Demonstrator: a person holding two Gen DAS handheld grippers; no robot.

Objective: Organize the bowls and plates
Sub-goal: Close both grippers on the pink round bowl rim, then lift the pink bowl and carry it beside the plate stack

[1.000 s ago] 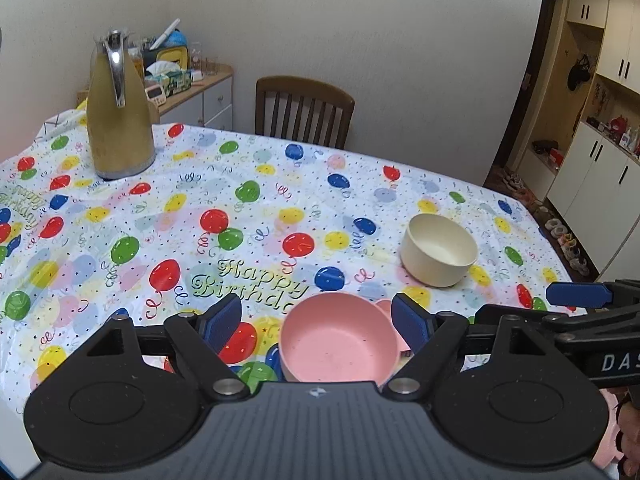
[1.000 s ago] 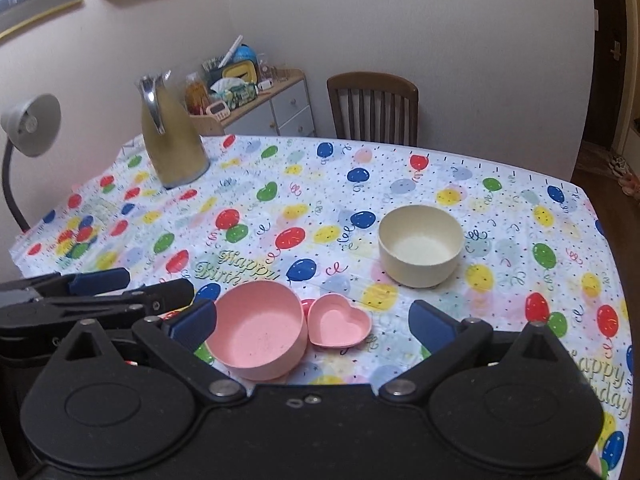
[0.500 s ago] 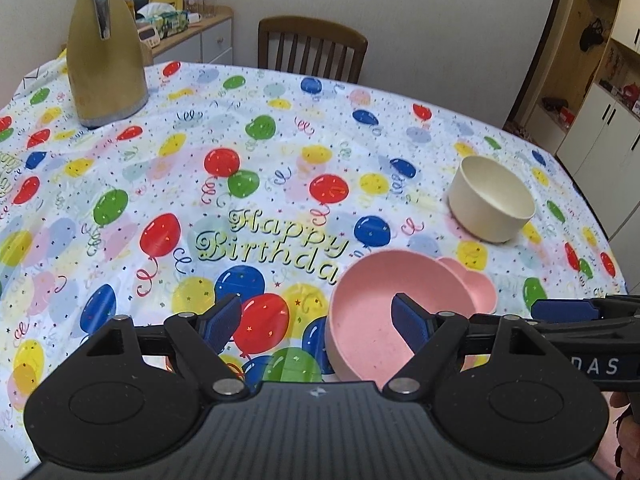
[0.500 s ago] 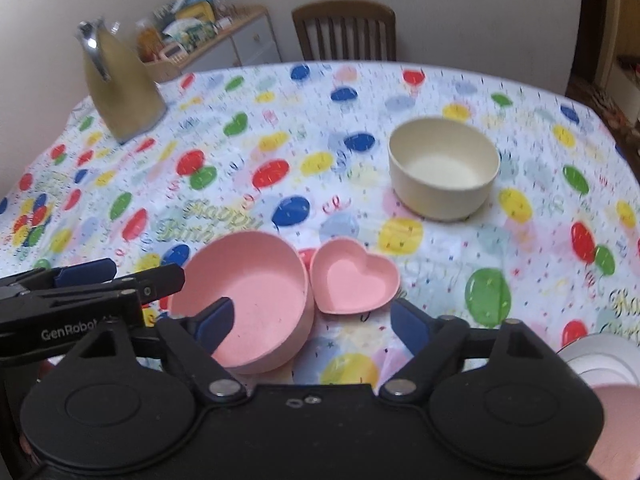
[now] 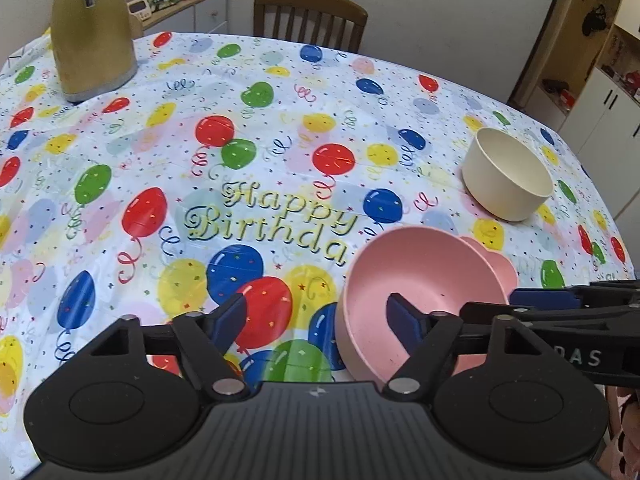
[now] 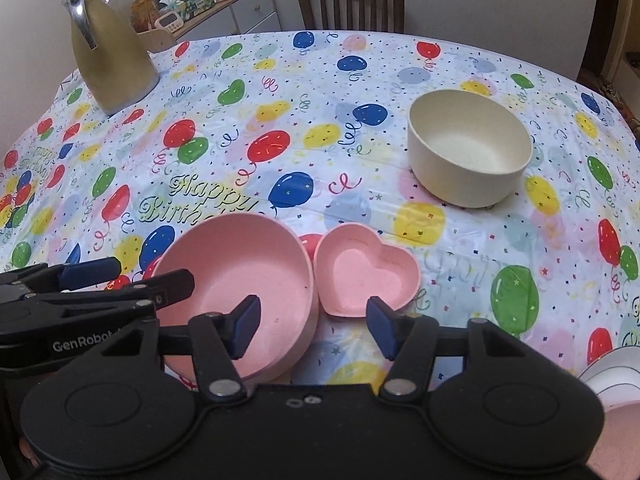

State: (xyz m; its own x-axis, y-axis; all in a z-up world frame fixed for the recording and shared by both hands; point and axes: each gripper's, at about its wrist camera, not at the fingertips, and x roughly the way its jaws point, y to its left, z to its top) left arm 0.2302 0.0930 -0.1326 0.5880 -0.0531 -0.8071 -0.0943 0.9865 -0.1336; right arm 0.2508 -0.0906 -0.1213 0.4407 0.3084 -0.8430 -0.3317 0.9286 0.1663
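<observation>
A round pink bowl [image 5: 416, 280] [image 6: 248, 272] stands on the balloon tablecloth near the front edge. A pink heart-shaped dish [image 6: 366, 276] touches its right side; only its rim shows in the left wrist view [image 5: 500, 264]. A cream bowl [image 5: 506, 174] [image 6: 470, 152] stands farther back right. My left gripper [image 5: 316, 322] is open, its right finger over the pink bowl's inside and its left finger outside the bowl. My right gripper [image 6: 314, 322] is open, low over the gap between the bowl and the heart dish.
A gold thermos jug [image 5: 90, 28] [image 6: 110, 50] stands at the back left. A wooden chair [image 5: 310, 20] is behind the table. White and pink plates [image 6: 612, 376] show at the right edge of the right wrist view. Cabinets [image 5: 600, 80] stand right.
Both grippers have moved down and forward toward the pink bowl and heart dish. The left gripper's right finger now sits over the bowl. The right gripper's jaws have narrowed somewhat.
</observation>
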